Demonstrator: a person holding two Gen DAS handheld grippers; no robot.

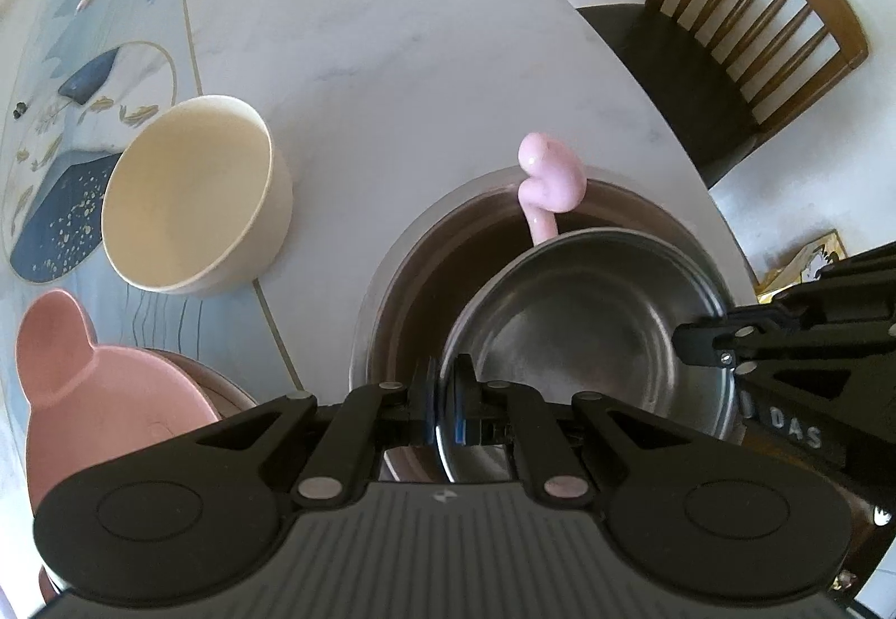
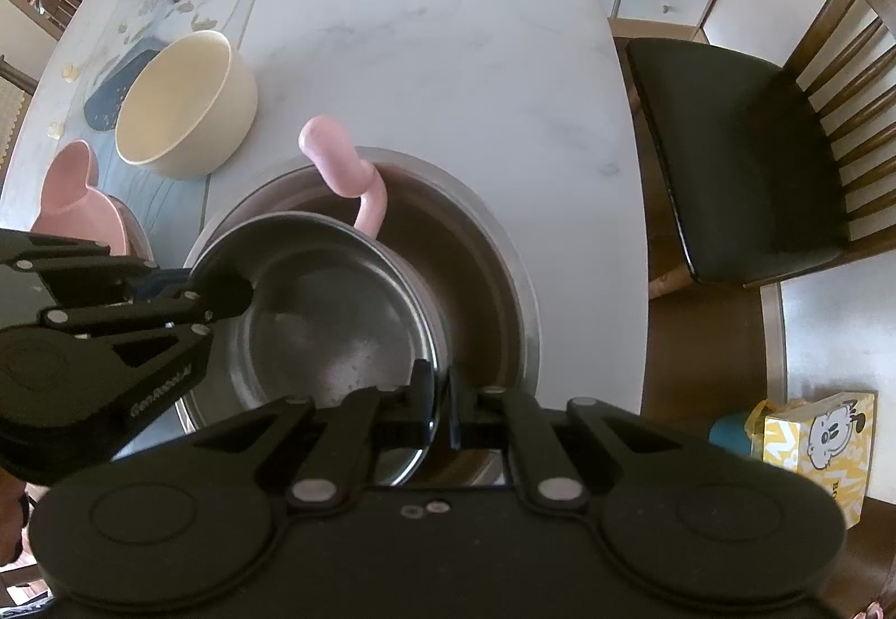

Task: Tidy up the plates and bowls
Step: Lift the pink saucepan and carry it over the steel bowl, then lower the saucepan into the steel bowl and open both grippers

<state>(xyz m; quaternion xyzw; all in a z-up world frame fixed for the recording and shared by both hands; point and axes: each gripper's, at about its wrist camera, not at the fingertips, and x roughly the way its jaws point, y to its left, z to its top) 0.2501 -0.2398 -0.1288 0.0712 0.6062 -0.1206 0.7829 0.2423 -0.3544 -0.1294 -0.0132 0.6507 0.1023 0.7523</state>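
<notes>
Left wrist view has my left gripper (image 1: 445, 409) pinching the near rim of the small steel bowl (image 1: 582, 333), while my right gripper (image 2: 439, 409) pinches the rim on the opposite side, so I carry it two-handed. It hangs tilted inside the mouth of the large steel bowl (image 2: 504, 249), partly lowered but, as far as I can judge, not yet seated on the bottom. A pink spoon (image 1: 546, 182) leans against the big bowl's far wall, its handle sticking up over the rim; it sits just behind the small bowl and may block a flat nesting.

So the nesting of the metal pair looks underway and not finished. Left to sort, I'd say: the cream bowl (image 1: 196, 193), standing alone on the patterned mat (image 1: 61, 204), and the pink eared bowl (image 1: 84, 395) near my left side, which seems to rest on another dish.

The small bowl is shiny, shallow, empty and clean, with a thin rolled rim. Everything stands on the marble table (image 1: 364, 31); a wooden chair (image 2: 784, 143) waits beside it.
</notes>
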